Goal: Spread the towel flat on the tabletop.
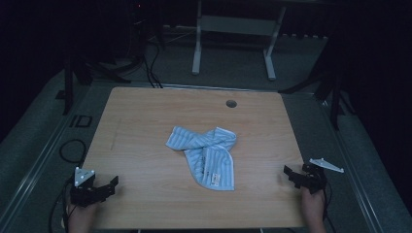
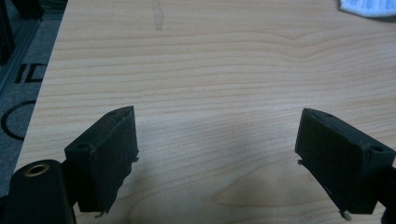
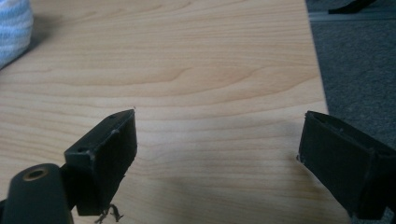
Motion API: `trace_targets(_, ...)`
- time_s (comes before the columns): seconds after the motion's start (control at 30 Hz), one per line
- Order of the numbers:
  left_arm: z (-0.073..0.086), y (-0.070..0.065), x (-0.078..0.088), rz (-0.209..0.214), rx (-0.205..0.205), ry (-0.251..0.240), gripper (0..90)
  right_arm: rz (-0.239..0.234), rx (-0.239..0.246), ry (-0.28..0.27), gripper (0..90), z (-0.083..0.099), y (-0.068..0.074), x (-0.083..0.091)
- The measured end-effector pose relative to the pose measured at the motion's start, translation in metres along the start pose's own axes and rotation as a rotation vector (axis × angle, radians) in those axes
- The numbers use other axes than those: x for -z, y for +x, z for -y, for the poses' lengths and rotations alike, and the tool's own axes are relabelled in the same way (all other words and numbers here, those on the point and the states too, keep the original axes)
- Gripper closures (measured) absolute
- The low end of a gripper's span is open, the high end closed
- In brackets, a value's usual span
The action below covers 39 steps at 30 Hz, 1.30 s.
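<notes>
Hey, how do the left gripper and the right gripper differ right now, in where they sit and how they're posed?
The left gripper sits at the table's near left corner; the right gripper sits at its near right edge. The left one's grey plate stands up over it, while the right one's juts outward past the table edge. Both have open jaws with nothing between them, and both point inward toward the striped towel without touching it.

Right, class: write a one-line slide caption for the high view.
Crumpled blue striped towel on the wooden table, left gripper and right gripper open at the near corners.
</notes>
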<state>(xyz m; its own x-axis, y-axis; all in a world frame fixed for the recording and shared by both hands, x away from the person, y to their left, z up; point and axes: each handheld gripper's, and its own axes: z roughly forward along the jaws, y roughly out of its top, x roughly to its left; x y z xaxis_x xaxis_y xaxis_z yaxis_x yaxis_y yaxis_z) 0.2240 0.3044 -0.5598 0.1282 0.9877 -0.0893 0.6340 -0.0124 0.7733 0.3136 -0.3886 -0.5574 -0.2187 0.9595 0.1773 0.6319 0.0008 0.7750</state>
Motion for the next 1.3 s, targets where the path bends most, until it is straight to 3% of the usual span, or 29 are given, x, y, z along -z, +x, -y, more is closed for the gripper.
trace_targets(0.17,-0.001,0.000,-0.001,0.018,-0.018,0.041,13.0,-0.010,0.017,0.007,11.2,0.000,0.001,0.000)
trace_targets(0.2,-0.003,0.001,-0.001,0.026,-0.068,0.097,13.0,-0.027,0.033,0.012,11.2,0.000,0.002,0.000)
trace_targets(0.3,-0.003,0.002,-0.004,0.045,-0.115,0.157,11.5,-0.069,0.119,0.059,11.2,-0.001,0.008,-0.003)
trace_targets(0.47,-0.008,-0.001,-0.005,0.074,-0.187,0.195,10.6,-0.121,0.251,0.153,13.1,-0.007,0.017,-0.005)
trace_targets(0.57,-0.013,-0.005,-0.006,0.104,-0.217,0.220,10.7,-0.110,0.352,0.222,13.1,-0.015,0.024,-0.003)
trace_targets(0.63,-0.016,-0.009,-0.007,0.131,-0.238,0.249,10.7,-0.135,0.390,0.297,13.1,-0.021,0.028,-0.003)
trace_targets(0.7,-0.019,-0.010,-0.008,0.158,-0.226,0.271,10.8,-0.154,0.422,0.402,13.4,-0.026,0.031,-0.007)
trace_targets(0.83,-0.026,-0.013,-0.009,0.141,-0.225,0.307,11.8,-0.150,0.495,0.525,13.4,-0.035,0.041,-0.011)
trace_targets(0.97,-0.032,-0.015,-0.009,0.123,-0.241,0.329,11.9,-0.148,0.525,0.568,13.5,-0.043,0.045,-0.013)
trace_targets(1.17,-0.042,-0.031,-0.012,0.086,-0.346,0.425,11.8,-0.176,0.556,0.648,14.3,-0.059,0.057,-0.021)
trace_targets(1.3,-0.046,-0.039,-0.012,0.078,-0.397,0.473,11.8,-0.152,0.618,0.716,14.7,-0.060,0.067,-0.026)
